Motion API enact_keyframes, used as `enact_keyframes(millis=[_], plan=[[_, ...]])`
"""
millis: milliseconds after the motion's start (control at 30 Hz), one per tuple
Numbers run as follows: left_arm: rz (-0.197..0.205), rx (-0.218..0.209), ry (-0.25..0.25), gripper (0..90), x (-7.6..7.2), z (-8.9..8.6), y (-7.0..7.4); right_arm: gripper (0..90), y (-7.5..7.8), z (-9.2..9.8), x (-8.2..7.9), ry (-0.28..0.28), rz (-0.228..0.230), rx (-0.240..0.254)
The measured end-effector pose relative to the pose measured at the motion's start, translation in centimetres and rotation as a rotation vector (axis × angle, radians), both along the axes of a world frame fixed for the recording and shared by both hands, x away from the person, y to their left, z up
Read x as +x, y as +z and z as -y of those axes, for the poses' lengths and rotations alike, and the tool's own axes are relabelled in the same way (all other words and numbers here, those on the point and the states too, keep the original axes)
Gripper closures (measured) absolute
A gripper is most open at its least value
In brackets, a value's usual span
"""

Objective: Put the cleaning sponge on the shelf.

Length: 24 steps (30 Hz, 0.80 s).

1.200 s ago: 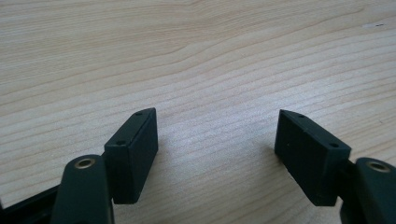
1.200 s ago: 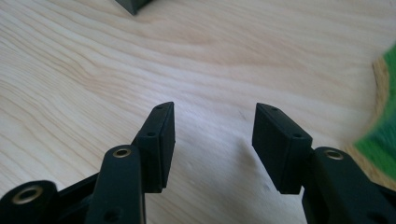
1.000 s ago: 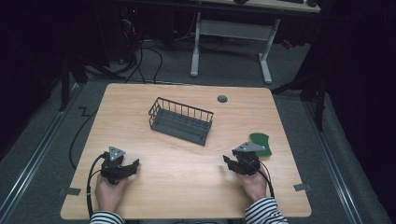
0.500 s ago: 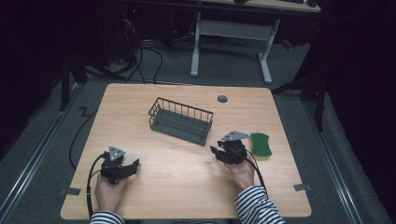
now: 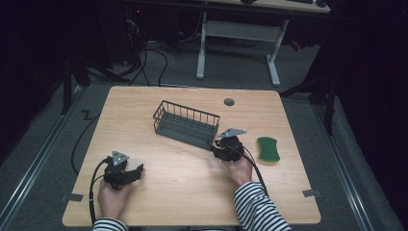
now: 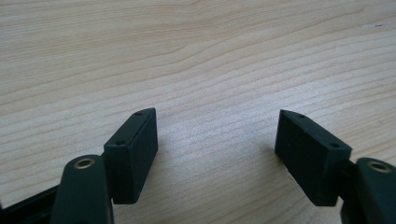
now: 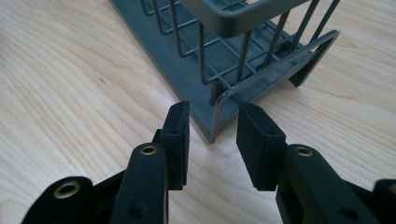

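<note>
**Tech:** Since the earlier frame, your right gripper [image 5: 222,148] has travelled from beside the green sponge [image 5: 268,149] to the wire basket [image 5: 185,124] at mid-table, its jaws closing to a narrow gap around the corner's bent wire foot, not yet pinching.

**Operator:** Risk?

**Tech:** Thin, smooth rod can slip off flat pads, and the light basket will skid on the wood table [image 5: 269,115]. Your left gripper [image 6: 212,144] rests wide, empty.

The right gripper [image 5: 219,150] sits at the wire basket's [image 5: 185,123] near corner.

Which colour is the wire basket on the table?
Dark grey wire basket, clearest in the right gripper view.
</note>
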<state>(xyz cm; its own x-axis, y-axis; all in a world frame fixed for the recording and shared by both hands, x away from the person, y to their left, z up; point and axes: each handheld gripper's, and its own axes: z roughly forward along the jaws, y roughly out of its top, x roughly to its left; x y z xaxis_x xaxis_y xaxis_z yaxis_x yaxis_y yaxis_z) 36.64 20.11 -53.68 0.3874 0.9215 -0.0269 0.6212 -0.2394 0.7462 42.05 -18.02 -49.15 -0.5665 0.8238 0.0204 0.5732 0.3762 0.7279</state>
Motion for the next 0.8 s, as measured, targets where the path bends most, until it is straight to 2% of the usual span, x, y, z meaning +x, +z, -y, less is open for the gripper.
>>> enact_keyframes(millis=[67, 400, 600, 800], plan=[[0.000, 0.000, 0.000, 30.5, 0.0, 0.0, 0.0, 66.4, -0.3, 0.0, 0.3, -0.011, -0.018, 0.003], [0.000, 0.002, 0.000, 30.6, 0.0, 0.0, 0.0, 72.2, -1.0, 0.0, 0.9, -0.009, -0.037, 0.011], [0.000, 0.004, 0.000, 30.5, 0.0, 0.0, 0.0, 74.7, -1.1, 0.0, 1.0, 0.002, -0.041, 0.020], [0.001, 0.006, -0.001, 30.5, 0.0, 0.1, 0.0, 78.0, -1.4, -0.2, 1.1, 0.011, -0.035, 0.009]])
